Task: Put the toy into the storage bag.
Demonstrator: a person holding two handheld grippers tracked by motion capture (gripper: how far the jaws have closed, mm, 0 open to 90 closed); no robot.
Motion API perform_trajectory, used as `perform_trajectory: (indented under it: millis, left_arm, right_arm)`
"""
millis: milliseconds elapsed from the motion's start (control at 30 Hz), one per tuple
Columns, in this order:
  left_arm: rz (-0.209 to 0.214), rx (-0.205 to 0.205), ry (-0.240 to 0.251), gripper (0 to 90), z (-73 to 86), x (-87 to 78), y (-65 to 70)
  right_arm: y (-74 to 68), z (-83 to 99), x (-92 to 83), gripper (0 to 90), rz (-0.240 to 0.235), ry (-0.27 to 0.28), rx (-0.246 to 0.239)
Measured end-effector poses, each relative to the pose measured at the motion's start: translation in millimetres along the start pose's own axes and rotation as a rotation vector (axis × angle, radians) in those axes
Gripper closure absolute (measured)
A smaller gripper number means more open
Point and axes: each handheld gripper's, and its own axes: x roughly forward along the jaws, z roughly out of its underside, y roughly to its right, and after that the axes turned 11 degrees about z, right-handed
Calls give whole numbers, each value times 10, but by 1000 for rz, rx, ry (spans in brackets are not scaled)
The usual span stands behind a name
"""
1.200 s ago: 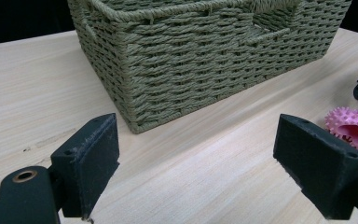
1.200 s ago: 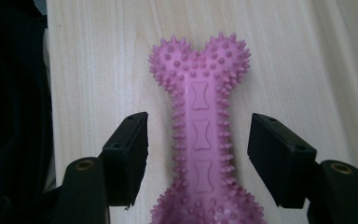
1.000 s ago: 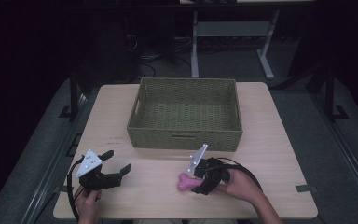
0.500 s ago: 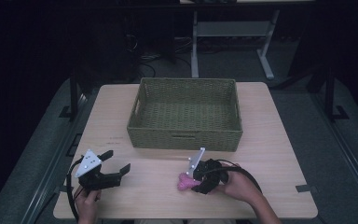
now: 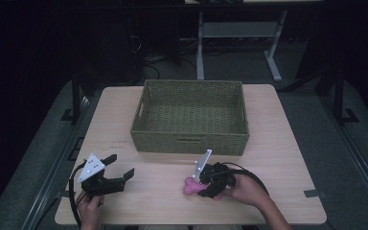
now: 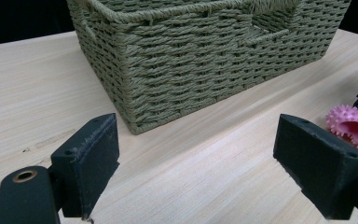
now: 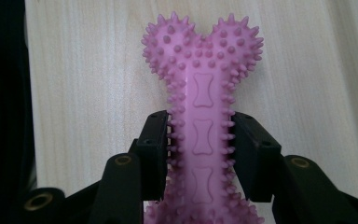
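Right tongs clamped on pink bone toy, front of worktop.

Worktop carries a woven basket at its middle. Left tongs rest near the front left corner, jaws spread wide with nothing between them. Right tongs have just been closing and now grip the shaft of the spiked pink bone toy, lying on the worktop in front of the basket.

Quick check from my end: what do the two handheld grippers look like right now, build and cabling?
Both are black. The left gripper and right gripper each carry a pale grey three-cornered plate on top and trail a black cable. The jaws end in blocky, matte black pads, with brass-coloured rivets at the linkage joints. No sleeves show.
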Motion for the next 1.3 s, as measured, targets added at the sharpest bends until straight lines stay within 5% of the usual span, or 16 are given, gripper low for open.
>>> perform_trajectory:
  millis: [600, 1300]
  left_arm:
    - [-2, -3, 0, 138, 2, -6, -3]
    - [-7, -1, 0, 138, 3, -18, -7]
  right_arm:
    - [314, 96, -309, 579, -52, 91, 96]
    - [575, -26, -665, 578, -66, 126, 90]
